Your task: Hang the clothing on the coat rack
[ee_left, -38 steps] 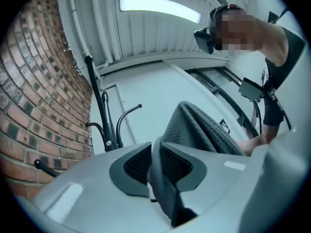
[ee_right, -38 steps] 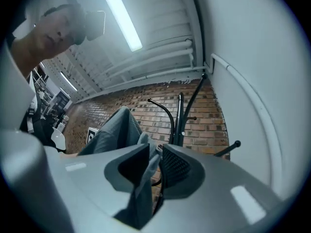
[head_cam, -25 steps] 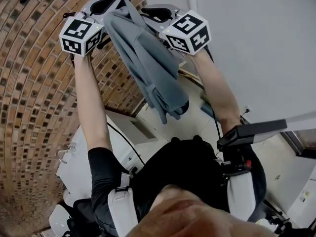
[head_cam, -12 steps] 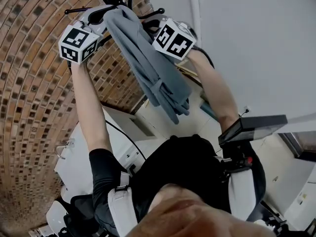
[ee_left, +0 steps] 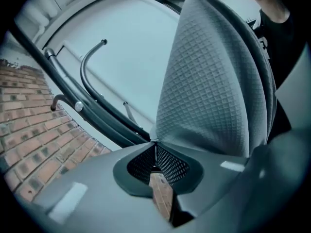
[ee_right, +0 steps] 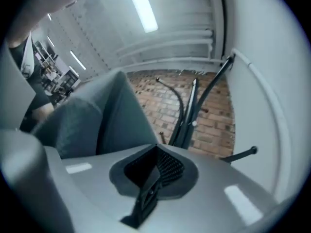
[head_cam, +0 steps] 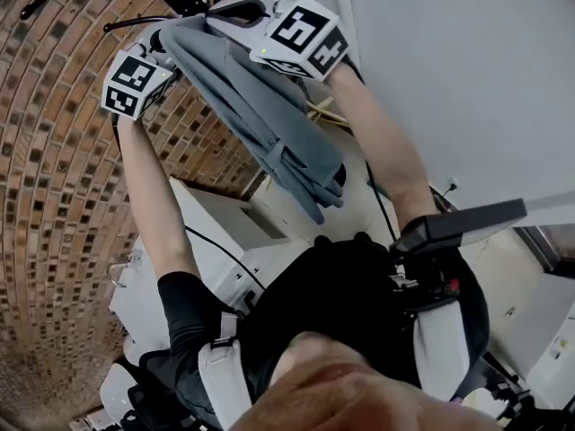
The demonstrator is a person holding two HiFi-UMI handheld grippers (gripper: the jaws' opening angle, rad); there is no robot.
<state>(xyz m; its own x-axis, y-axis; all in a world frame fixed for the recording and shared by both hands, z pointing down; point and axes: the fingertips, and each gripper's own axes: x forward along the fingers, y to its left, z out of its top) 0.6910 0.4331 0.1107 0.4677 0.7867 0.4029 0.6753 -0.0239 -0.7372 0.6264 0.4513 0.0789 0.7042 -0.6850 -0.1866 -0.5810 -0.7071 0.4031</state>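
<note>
A curved wall of brown and red bricks (head_cam: 54, 196) fills the left side of the head view. Against it a bare left forearm (head_cam: 148, 196) reaches up to the left gripper (head_cam: 166, 36), whose white cube with black square markers (head_cam: 135, 81) faces the camera. The left gripper view shows its jaws clenched on the edge of the grey waffle-knit garment (head_cam: 269, 124), the cloth rising from the pinched tip and spreading to the right. Just left of that cloth, and apart from it, stands the black metal coat rack with curved hook arms (ee_left: 92, 106), its pole slanting in front of the bricks and the pale wall.

In the head view the garment hangs folded in a long bundle from the two grippers, high up beside the rack's top, and droops between both forearms above the person's black shirt (head_cam: 341, 303).

The right gripper (head_cam: 235, 12) lies over the top of the garment. Its own view shows the jaws pressed together, pads meeting, with the grey cloth just beside their left flank; I cannot tell whether any fold is caught. The rack stands beyond the tips, to the right of the cloth. A plain white wall (head_cam: 467, 79) fills the right side
</note>
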